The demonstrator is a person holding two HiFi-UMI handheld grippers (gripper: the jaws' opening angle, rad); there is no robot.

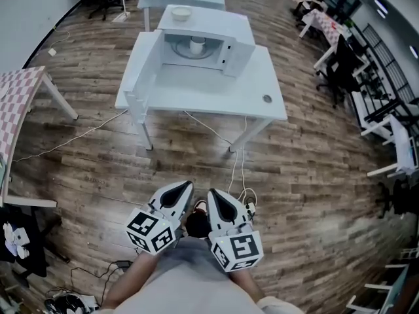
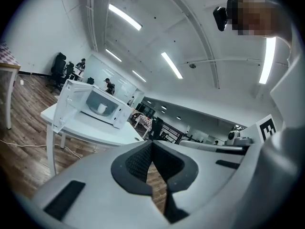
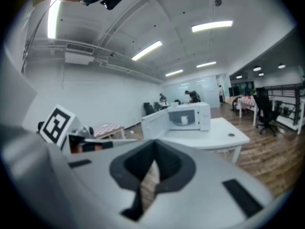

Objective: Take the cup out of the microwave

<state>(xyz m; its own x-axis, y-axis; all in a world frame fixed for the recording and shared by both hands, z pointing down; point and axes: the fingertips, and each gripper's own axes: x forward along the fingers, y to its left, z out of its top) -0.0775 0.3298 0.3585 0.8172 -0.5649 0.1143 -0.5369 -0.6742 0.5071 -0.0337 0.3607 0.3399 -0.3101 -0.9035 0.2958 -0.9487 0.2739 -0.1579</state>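
Both grippers, left (image 1: 186, 188) and right (image 1: 213, 193), were pressed together and empty, well short of the table (image 1: 216, 97). The cup (image 1: 197, 44) stood inside the microwave (image 1: 209, 19), door (image 1: 145, 67) open. A clean approach likely meant spreading one gripper's jaws first, then reaching in level.

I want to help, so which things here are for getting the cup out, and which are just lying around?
For the job: small white cup; white microwave with its door open, holding it; white table underneath.

Just lying about: white bowl on top of the microwave; checkered table at the left; black office chair at the right.
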